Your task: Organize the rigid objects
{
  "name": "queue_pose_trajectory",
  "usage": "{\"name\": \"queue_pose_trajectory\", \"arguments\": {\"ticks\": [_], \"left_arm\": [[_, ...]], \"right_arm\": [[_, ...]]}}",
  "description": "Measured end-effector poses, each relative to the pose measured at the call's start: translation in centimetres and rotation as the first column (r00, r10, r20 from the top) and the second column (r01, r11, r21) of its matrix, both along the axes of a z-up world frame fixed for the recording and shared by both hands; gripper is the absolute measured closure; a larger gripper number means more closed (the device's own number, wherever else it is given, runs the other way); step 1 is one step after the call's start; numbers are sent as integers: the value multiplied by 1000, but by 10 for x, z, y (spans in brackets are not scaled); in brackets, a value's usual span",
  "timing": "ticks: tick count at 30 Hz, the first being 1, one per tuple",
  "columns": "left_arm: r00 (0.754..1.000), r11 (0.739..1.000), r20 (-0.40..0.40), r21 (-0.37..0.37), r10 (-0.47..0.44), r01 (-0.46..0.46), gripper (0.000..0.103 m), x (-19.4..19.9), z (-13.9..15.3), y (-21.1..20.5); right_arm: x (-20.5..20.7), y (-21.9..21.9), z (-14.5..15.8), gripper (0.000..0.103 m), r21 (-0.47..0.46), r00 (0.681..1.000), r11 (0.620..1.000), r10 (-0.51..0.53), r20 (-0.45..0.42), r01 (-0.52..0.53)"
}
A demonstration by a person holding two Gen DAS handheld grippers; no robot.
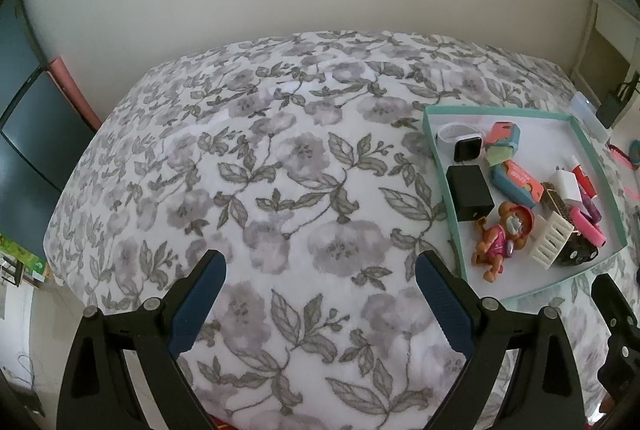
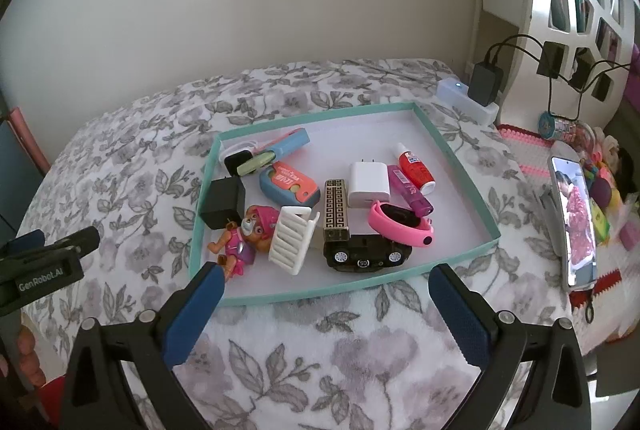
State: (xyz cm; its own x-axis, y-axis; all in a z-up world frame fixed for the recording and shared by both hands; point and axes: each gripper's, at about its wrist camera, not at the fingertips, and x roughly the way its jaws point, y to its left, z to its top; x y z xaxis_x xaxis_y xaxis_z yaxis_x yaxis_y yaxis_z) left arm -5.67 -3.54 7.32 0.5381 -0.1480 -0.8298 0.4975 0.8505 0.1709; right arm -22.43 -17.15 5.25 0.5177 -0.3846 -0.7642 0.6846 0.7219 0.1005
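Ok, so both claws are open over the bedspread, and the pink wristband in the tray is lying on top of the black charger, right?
Not quite. In the right wrist view the pink wristband rests against the black toy car, well away from the black charger at the opposite edge of the tray. The rest holds: the left claw and right claw are both open over the bedspread.

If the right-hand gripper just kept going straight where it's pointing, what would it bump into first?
Most likely the near teal rim of the tray, then the black toy truck just inside. The open right gripper points that way; depth is hard to judge.
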Motion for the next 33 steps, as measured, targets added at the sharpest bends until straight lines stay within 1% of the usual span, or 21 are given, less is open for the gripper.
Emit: {"name": "queue_pose_trajectory", "arguments": {"ticks": [3, 7, 10, 33], "left_arm": [[1000, 1000, 4, -6, -8, 8, 7, -1, 2, 0], [1000, 1000, 10, 11, -18, 18, 7, -3, 1, -3], [1000, 1000, 12, 10, -26, 26, 7, -4, 1, -3], [1000, 1000, 0, 13, -18, 18, 7, -2, 2, -2]], "right_arm": [[0, 0, 0, 0, 0, 1000, 1000, 2, 1, -2], [2, 2, 0, 0, 1, 1000, 1000, 11, 1, -11], [3, 3, 0, 0, -1, 1000, 1000, 13, 0, -13], [3, 2, -1, 0, 0, 1000, 1000, 17, -6, -17]]}}
